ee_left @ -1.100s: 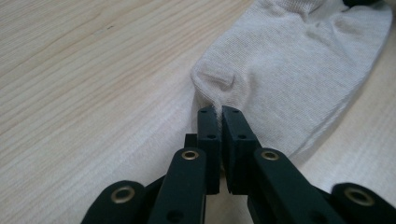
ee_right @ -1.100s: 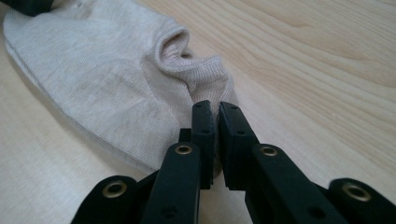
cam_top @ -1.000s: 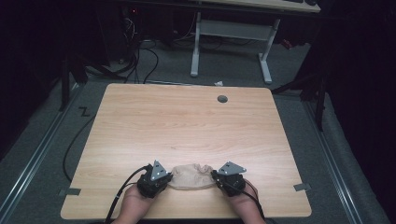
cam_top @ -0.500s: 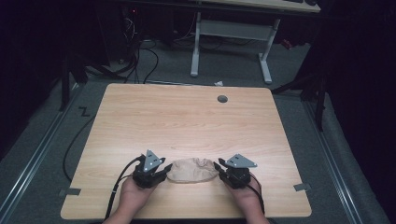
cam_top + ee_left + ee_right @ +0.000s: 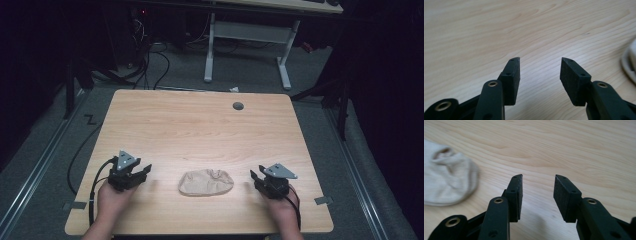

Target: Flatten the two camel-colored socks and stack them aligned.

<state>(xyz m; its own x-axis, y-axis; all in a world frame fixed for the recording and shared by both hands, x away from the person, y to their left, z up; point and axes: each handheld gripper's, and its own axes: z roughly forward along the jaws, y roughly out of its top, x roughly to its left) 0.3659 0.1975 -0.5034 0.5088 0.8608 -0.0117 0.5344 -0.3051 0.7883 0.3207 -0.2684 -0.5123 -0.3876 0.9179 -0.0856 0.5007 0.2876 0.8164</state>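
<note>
While both tools stood apart from it, the beige sock [image 5: 206,182] lay folded on the near middle of the wooden surface [image 5: 200,125] — let go, I judged, as a finished fold. Its long axis ran left to right, its opening seemingly toward the right. The left tool [image 5: 142,171] and right tool [image 5: 255,176] had just been opening — jaws wide, empty.

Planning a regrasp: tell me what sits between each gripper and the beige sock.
Nothing visible does. The sock lies alone between the left gripper and the right gripper, with bare table on both sides. Both stand open, their jaws having just been opening, nothing between them.
</note>
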